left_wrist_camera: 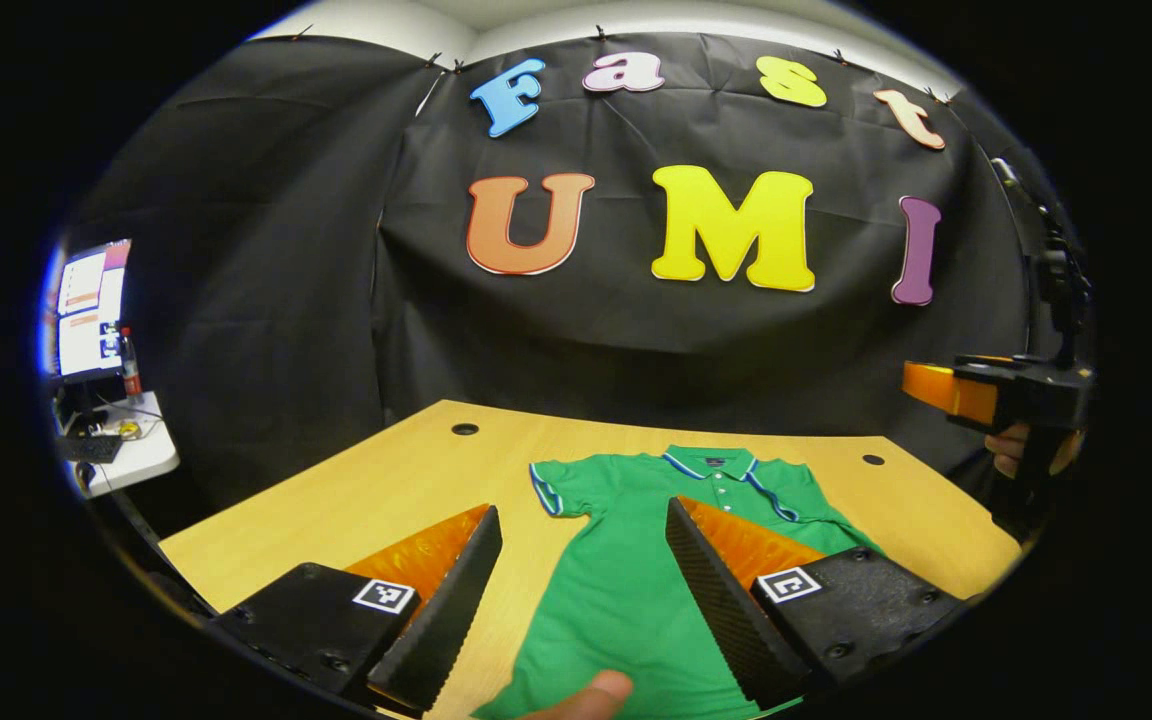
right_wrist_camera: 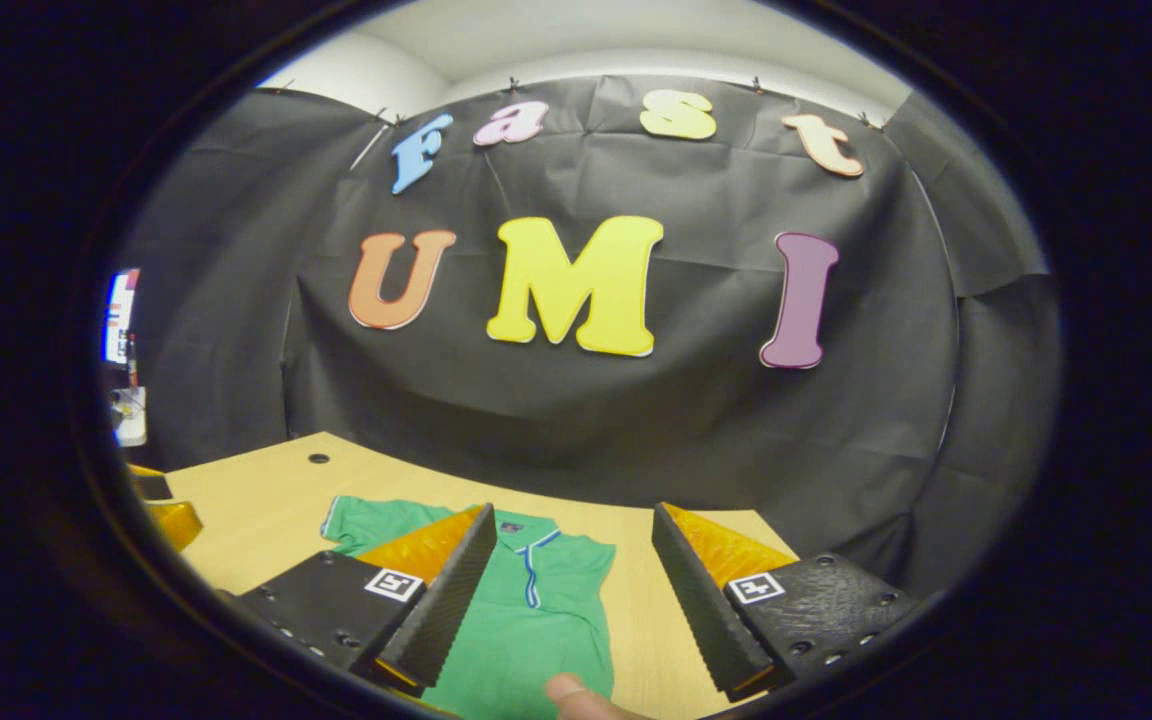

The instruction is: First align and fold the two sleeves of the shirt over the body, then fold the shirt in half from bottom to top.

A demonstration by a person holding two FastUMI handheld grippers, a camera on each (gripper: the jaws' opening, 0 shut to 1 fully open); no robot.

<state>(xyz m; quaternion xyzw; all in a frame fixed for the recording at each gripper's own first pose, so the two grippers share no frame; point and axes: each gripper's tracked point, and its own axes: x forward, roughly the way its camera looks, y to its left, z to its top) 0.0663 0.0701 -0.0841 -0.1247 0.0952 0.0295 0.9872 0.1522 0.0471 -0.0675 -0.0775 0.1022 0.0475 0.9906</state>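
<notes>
Where black cloth ends, wooden table [left_wrist_camera: 356, 490] bears shirt [left_wrist_camera: 626, 590], seemingly flat.

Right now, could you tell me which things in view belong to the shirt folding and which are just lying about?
For the job: green shirt, left gripper, right gripper, wooden table.

Lying about: monitor, red bottle, side table.

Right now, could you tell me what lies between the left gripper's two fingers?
In the left gripper view, the green shirt spreads between the left gripper's open fingers, with a fingertip at the bottom edge.
</notes>
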